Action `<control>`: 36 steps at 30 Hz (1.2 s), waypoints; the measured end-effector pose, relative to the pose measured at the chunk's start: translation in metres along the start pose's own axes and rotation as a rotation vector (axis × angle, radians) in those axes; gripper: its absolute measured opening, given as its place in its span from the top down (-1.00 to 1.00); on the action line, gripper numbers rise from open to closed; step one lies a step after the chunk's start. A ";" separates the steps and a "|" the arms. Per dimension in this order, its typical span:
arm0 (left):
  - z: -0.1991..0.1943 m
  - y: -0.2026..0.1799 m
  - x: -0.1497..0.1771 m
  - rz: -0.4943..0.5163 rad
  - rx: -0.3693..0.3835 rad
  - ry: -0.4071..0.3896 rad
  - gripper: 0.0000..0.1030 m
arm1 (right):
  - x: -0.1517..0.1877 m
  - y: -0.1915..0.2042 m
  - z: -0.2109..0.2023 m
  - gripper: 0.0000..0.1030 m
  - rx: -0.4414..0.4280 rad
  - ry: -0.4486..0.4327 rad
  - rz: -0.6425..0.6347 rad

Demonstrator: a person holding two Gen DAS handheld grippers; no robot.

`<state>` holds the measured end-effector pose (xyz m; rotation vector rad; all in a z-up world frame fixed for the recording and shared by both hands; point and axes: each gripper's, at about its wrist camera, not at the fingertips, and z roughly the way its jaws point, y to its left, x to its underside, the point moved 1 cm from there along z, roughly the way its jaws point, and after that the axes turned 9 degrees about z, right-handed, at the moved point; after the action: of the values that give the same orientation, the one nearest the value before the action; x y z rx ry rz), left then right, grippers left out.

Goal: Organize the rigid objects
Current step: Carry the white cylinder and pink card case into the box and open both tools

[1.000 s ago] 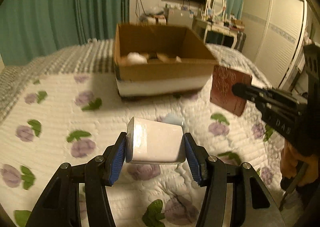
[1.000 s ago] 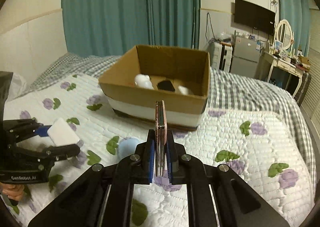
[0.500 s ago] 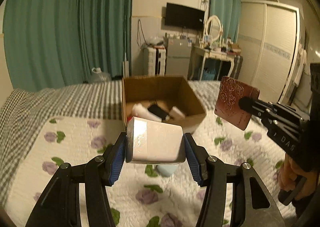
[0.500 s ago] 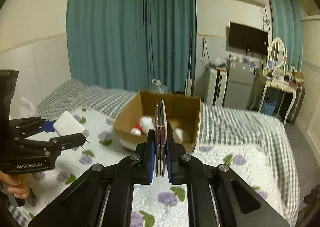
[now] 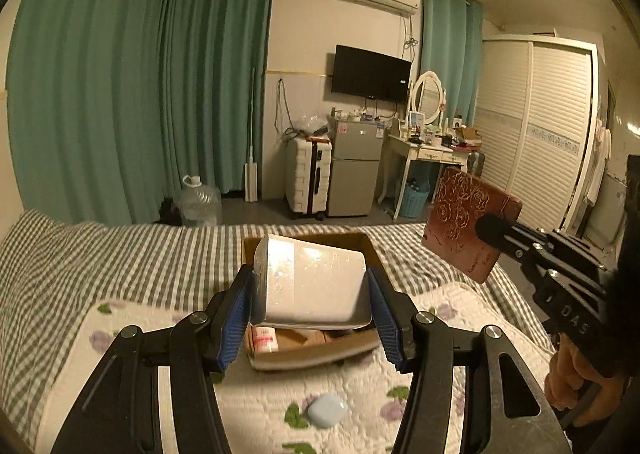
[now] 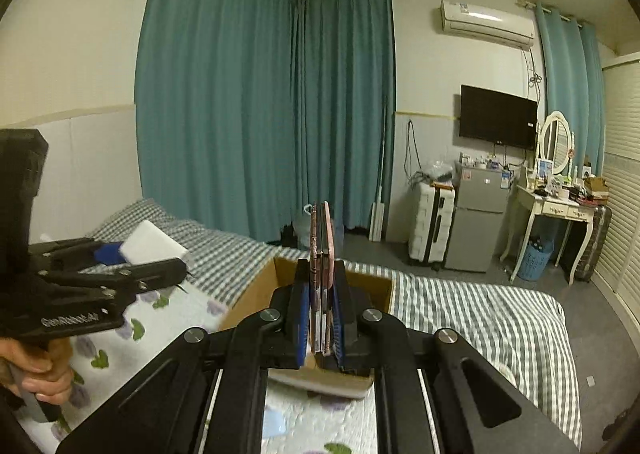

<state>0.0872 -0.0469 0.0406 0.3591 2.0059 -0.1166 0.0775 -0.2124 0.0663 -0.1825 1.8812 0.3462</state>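
My left gripper (image 5: 312, 306) is shut on a white rectangular block (image 5: 312, 286) and holds it in the air above the open cardboard box (image 5: 316, 352) on the bed. My right gripper (image 6: 322, 318) is shut on a thin reddish-brown booklet with a rose pattern (image 6: 321, 250), seen edge-on. In the left wrist view the booklet (image 5: 466, 222) hangs to the right of the box, higher up. In the right wrist view the left gripper with the white block (image 6: 150, 244) is at the left. The box (image 6: 260, 286) holds small items, mostly hidden.
A pale blue case (image 5: 327, 410) lies on the floral quilt (image 5: 444, 306) in front of the box. Beyond the bed stand a white suitcase (image 5: 309, 174), a small fridge (image 5: 355, 166), a dressing table (image 5: 432, 152) and green curtains (image 5: 140, 94).
Both grippers have risen high above the bed with their loads. The box now looks smaller and lower, under the white block. Both grips are unchanged.
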 end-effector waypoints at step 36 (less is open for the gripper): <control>0.225 -0.005 0.065 0.081 -0.039 0.286 -0.10 | 0.089 -0.054 0.218 0.82 -0.012 0.326 -0.057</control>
<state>0.2529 -0.0925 -0.1184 0.4524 2.2685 0.0270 0.2596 -0.1878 -0.0912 -0.3154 2.1906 0.3027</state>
